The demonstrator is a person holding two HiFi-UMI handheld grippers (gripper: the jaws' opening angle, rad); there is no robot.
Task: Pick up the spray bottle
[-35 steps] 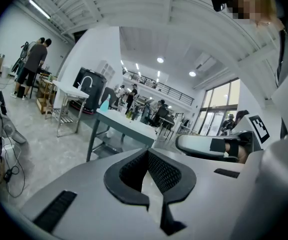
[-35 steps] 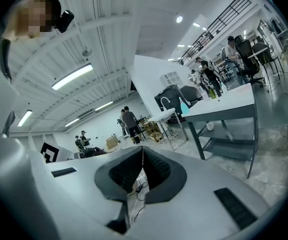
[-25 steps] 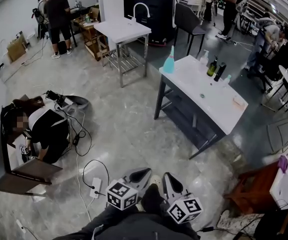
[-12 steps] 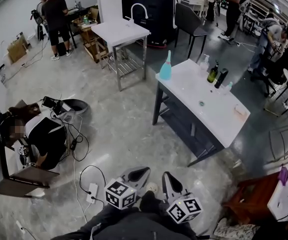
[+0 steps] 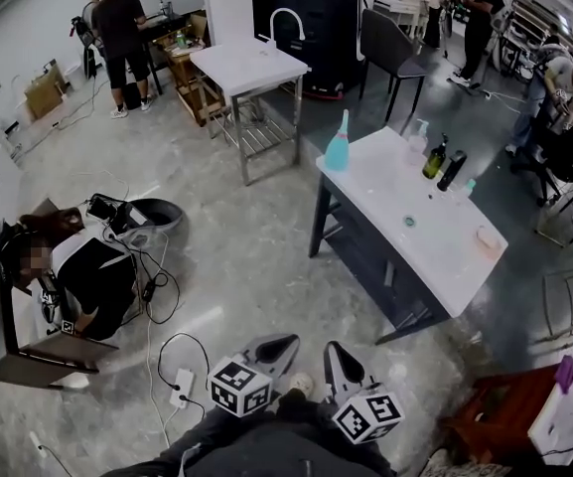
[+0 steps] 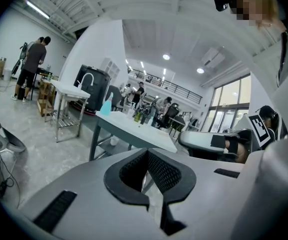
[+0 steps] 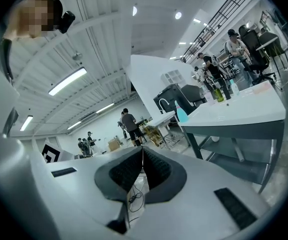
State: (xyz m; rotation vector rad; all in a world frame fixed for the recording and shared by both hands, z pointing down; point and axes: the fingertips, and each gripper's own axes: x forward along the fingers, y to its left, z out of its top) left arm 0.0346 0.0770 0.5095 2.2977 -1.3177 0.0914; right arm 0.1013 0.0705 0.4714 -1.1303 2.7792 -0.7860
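Observation:
A white-topped table [image 5: 435, 237] stands ahead and to the right in the head view. On it are a tall teal bottle [image 5: 338, 145] at the near-left corner, a clear bottle with a white pump top [image 5: 417, 139] and two dark bottles [image 5: 443, 163]; I cannot tell at this distance which one is the spray bottle. My left gripper [image 5: 284, 343] and right gripper [image 5: 333, 349] are held side by side low in front of me, far from the table, both shut and empty. In the left gripper view, the left gripper [image 6: 147, 150] points toward the table [image 6: 134, 129]. The right gripper [image 7: 143, 148] sees the teal bottle [image 7: 182, 114].
A person [image 5: 87, 266] crouches on the floor at the left among cables, with a power strip [image 5: 182, 384] near my feet. A steel table with a faucet [image 5: 251, 68] and a black chair [image 5: 390, 43] stand behind. Other people stand around the room's edges.
The white table has drawn slightly nearer and lower in the head view as I move forward. Both grippers keep their place in the view and stay shut.

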